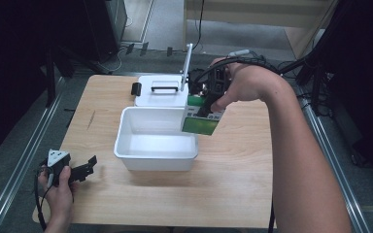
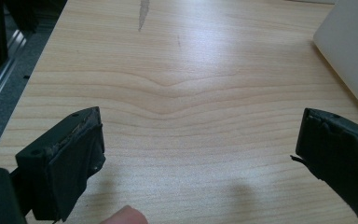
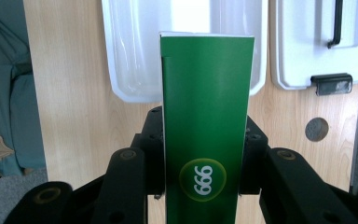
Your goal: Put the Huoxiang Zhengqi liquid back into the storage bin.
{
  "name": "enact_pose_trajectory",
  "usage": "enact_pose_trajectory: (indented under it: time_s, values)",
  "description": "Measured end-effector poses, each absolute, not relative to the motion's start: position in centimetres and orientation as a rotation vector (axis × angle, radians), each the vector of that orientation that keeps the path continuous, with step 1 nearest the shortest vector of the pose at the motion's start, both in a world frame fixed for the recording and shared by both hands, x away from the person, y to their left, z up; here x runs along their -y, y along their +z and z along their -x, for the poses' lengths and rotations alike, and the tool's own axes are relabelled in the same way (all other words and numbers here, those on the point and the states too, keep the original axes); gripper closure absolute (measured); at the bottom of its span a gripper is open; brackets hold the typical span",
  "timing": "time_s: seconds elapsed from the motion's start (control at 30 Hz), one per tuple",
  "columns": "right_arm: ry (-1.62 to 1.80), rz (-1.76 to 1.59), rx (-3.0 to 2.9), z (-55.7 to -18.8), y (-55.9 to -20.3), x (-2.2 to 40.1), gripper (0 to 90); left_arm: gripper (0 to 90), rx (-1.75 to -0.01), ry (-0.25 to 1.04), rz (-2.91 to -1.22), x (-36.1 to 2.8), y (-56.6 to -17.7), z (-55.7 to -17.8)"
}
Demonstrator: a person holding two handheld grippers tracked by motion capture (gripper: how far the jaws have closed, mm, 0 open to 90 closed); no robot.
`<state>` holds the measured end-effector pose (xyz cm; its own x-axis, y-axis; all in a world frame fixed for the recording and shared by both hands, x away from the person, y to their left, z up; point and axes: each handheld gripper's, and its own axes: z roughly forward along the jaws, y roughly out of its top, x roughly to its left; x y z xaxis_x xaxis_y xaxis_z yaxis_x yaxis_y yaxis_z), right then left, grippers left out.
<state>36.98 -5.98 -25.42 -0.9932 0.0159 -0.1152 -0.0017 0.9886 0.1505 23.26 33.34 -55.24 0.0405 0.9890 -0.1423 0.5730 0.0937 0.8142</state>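
In the right gripper view the green box (image 3: 206, 126) runs off the bottom edge, and it covers the middle of the white bin (image 3: 135, 51) behind it. The white lid (image 3: 303, 42) is cut by the top and right edges. In the high view the right gripper (image 1: 205, 108) is largely covered by the hand (image 1: 245, 85), and the print on the box is too small to read. In the left gripper view, the white bin shows as a bare corner at the right edge.
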Motion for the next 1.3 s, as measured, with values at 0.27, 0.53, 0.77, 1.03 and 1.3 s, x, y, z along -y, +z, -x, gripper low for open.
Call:
enact_pose_trajectory:
  time_s: [0.27,0.53,0.77,1.03,1.3]
  values:
    - [0.213,0.023,-3.036,-37.0,-25.7,3.9,63.5,1.8,-1.623,0.701,-1.572,-33.3,-55.2,-23.3]
    - [0.211,0.073,-3.044,-36.9,-26.0,2.0,63.5,1.8,-1.623,0.705,-1.572,-33.3,-55.2,-23.3]
    - [0.187,0.083,-3.047,-37.0,-26.6,1.3,63.5,1.8,-1.622,0.703,-1.572,-33.3,-55.2,-23.3]
    - [0.179,0.111,-3.051,-37.4,-27.2,1.0,63.4,1.8,-1.622,0.699,-1.57,-33.3,-55.2,-23.3]
    - [0.16,0.111,-3.052,-37.6,-28.1,0.8,63.4,1.7,-1.622,0.699,-1.566,-33.3,-55.2,-23.3]
